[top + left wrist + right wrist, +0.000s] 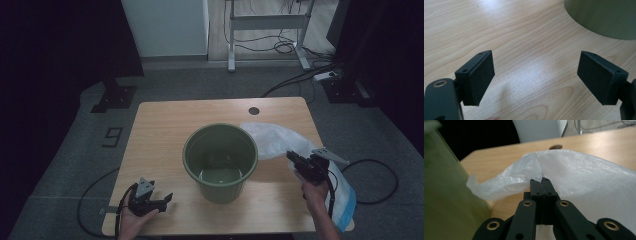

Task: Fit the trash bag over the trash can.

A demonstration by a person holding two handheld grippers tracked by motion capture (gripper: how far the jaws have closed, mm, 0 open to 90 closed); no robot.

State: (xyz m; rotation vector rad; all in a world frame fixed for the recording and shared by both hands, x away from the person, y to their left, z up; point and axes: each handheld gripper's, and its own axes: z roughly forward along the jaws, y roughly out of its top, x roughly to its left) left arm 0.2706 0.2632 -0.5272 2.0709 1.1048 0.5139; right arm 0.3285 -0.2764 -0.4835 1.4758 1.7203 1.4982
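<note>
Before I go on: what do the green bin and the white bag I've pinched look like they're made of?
Green bin: probably moulded plastic, with a smooth olive wall of even colour and a slight sheen on its floor.

White bag: thin plastic film, it seems; translucent, crinkled and glossy, folding softly where the right gripper pinches it. Its near end shows blue in the high view.

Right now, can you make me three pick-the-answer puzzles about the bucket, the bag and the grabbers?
1. Where is the plastic bag?
A. inside the bucket
B. on the table beside the bucket
C. on the floor

2. What colour is the bucket?
A. green
B. red
C. blue

3. How does the right gripper stand?
A. wide open
B. shut on the plastic bag
C. shut on the bucket

Answers:
1 B, it lies on the table, right of the bucket.
2 A, its wall is olive green.
3 B, its jaws pinch the thin film.
</note>
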